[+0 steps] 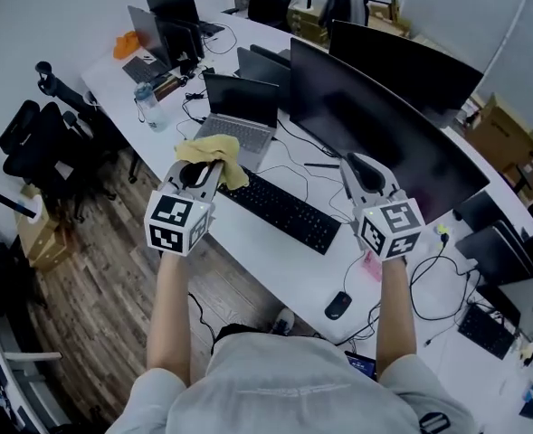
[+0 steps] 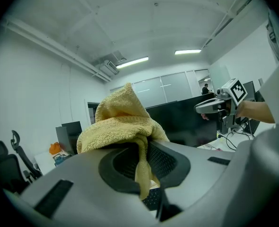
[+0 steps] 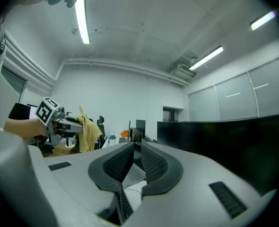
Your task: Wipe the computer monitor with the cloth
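Observation:
A yellow cloth [image 1: 214, 155] hangs bunched from the tip of my left gripper [image 1: 210, 167], held over the desk's near edge by the laptop. In the left gripper view the cloth [image 2: 120, 122] drapes over both jaws of the left gripper [image 2: 146, 143], which is shut on it. The wide curved black monitor [image 1: 384, 138] stands along the desk, screen dark. My right gripper [image 1: 356, 163] hovers just in front of the screen's middle, shut and holding nothing; its view shows the right gripper [image 3: 134, 148] and the monitor [image 3: 234, 145] to the right.
A black keyboard [image 1: 282, 209] lies between the grippers, and a grey open laptop [image 1: 239, 114] sits behind the cloth. A mouse [image 1: 337, 306] sits near the desk's front edge. Cables [image 1: 438, 274] trail at right. A second monitor [image 1: 402, 61] stands behind, and office chairs [image 1: 40, 143] at left.

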A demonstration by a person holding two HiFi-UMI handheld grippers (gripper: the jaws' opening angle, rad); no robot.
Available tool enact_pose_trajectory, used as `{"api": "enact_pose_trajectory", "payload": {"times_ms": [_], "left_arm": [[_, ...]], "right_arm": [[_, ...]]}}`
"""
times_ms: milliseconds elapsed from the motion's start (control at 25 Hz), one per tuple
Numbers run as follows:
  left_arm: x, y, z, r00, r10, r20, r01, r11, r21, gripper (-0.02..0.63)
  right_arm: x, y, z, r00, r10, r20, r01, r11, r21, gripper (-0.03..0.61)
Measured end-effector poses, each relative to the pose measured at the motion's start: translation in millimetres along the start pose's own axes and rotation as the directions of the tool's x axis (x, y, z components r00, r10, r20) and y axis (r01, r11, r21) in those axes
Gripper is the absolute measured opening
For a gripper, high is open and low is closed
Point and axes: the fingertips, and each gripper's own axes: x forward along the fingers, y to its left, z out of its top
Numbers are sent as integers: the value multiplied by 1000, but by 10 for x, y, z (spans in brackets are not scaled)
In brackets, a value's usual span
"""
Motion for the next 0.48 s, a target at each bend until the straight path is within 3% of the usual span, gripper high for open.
{"api": "enact_pose_trajectory", "payload": {"times_ms": [240,480], "left_arm": [[496,189,65,999,-38,27,38,999,-11,51],[1105,430,104,987,-148,66,148,989,-2,51]], "right_arm": [[142,-324,-14,998,-66,10,66,997,38,51],[423,-494,-2,989,-151,-5,151,988,42,49]]}}
